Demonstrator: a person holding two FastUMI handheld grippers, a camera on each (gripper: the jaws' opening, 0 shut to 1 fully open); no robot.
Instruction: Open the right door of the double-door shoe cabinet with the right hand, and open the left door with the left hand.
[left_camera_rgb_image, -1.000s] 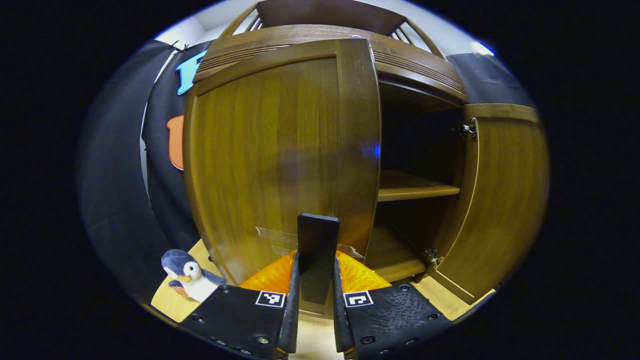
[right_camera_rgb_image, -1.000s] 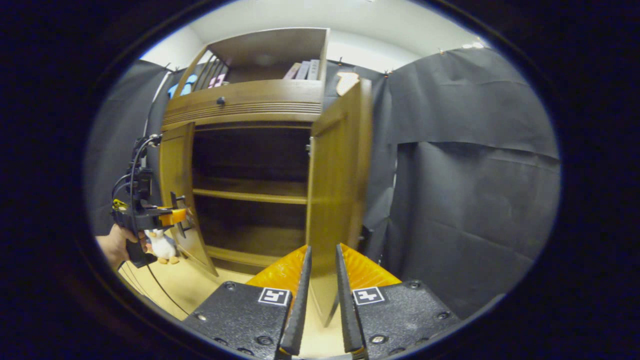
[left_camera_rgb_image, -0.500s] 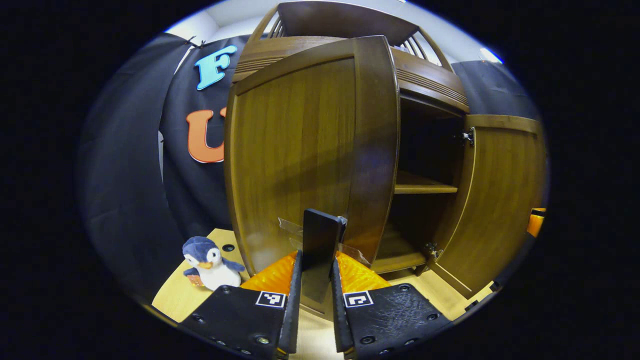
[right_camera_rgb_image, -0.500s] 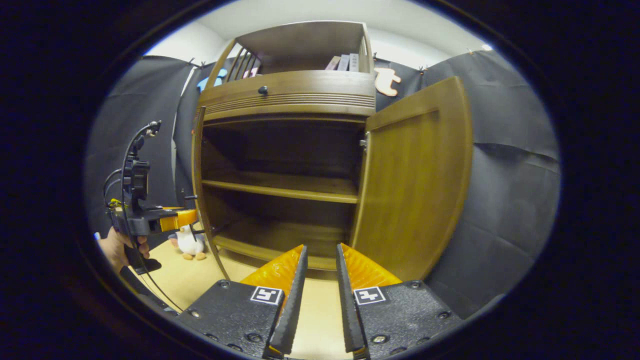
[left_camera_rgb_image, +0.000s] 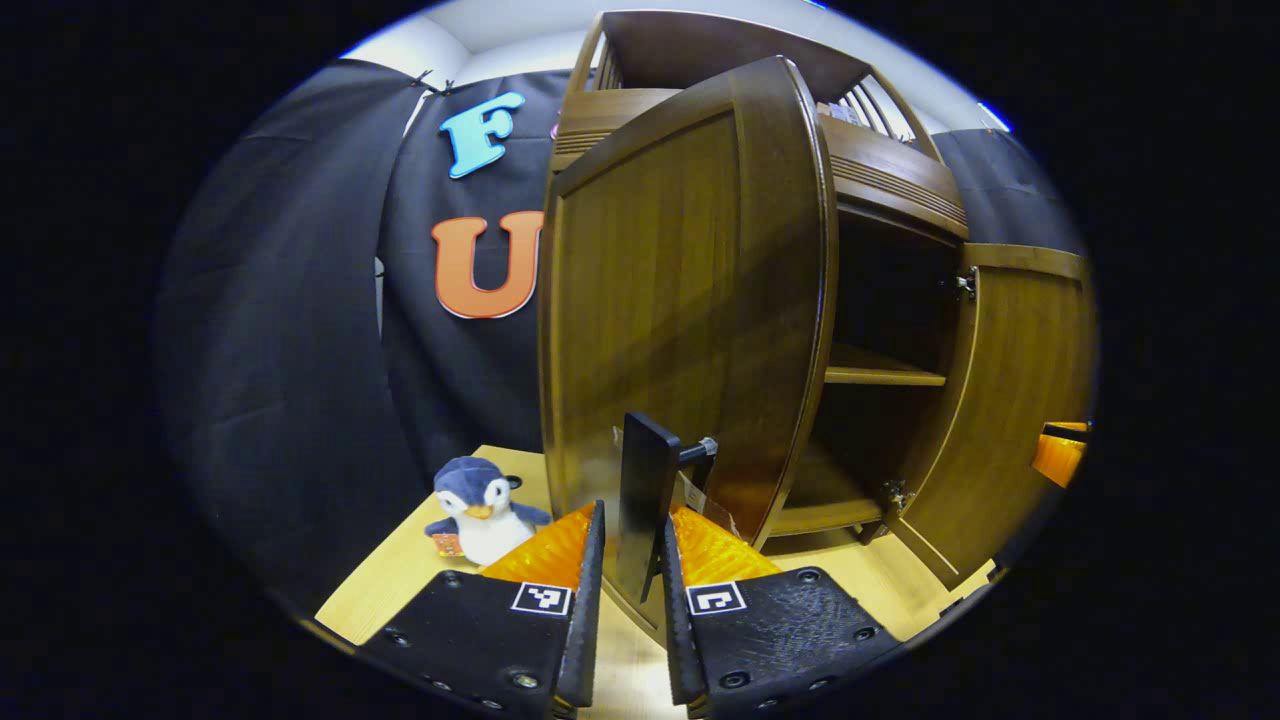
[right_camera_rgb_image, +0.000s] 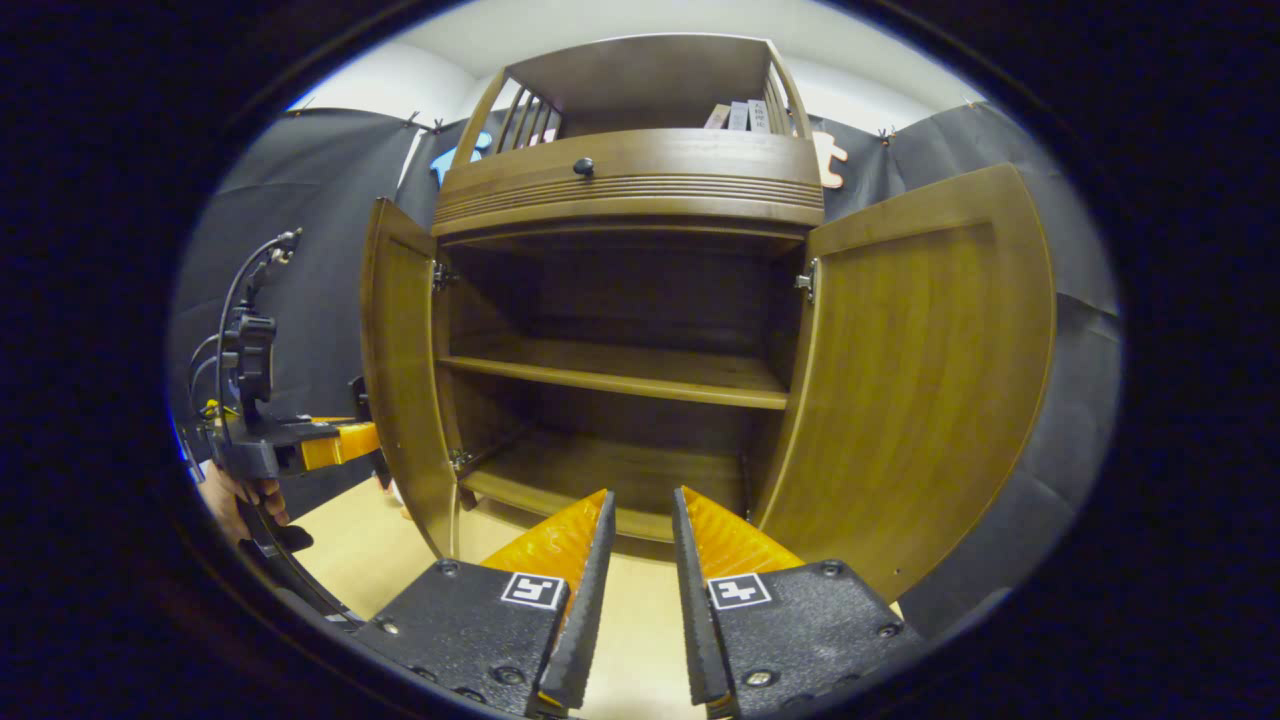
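Gripping the black handle (left_camera_rgb_image: 645, 500) of the left door (left_camera_rgb_image: 680, 300), my left gripper (left_camera_rgb_image: 625, 560) has both fingers pressed on that flat plate, one on each side. In the left gripper view the door stands swung out from the shoe cabinet (left_camera_rgb_image: 890, 200), its outer face toward me, with the dark inside and a shelf (left_camera_rgb_image: 880, 375) visible past its edge. A small toy penguin (left_camera_rgb_image: 480, 510) sits on the pale floor (left_camera_rgb_image: 400, 580) to the left of the door, near the black cloth wall. Far right in that view the right door (left_camera_rgb_image: 1020, 400) stands open too, and an orange bit of my other gripper peeks in at the edge.

The right gripper view gives the cabinet (right_camera_rgb_image: 630, 180) head-on: both doors wide open, left door (right_camera_rgb_image: 400, 370) edge-on, right door (right_camera_rgb_image: 920, 370) showing its inner face, two shelves bare between them. My right gripper (right_camera_rgb_image: 635, 600) hangs in front of the opening, well apart from the right door, its fingers nearly closed with a narrow gap and nothing between them. At the left of that view I see my left gripper (right_camera_rgb_image: 345, 442) with a hand (right_camera_rgb_image: 235, 495) under it, by the left door. Books (right_camera_rgb_image: 740, 115) stand on top of the cabinet, and a knob (right_camera_rgb_image: 583, 166) sits on the drawer front.
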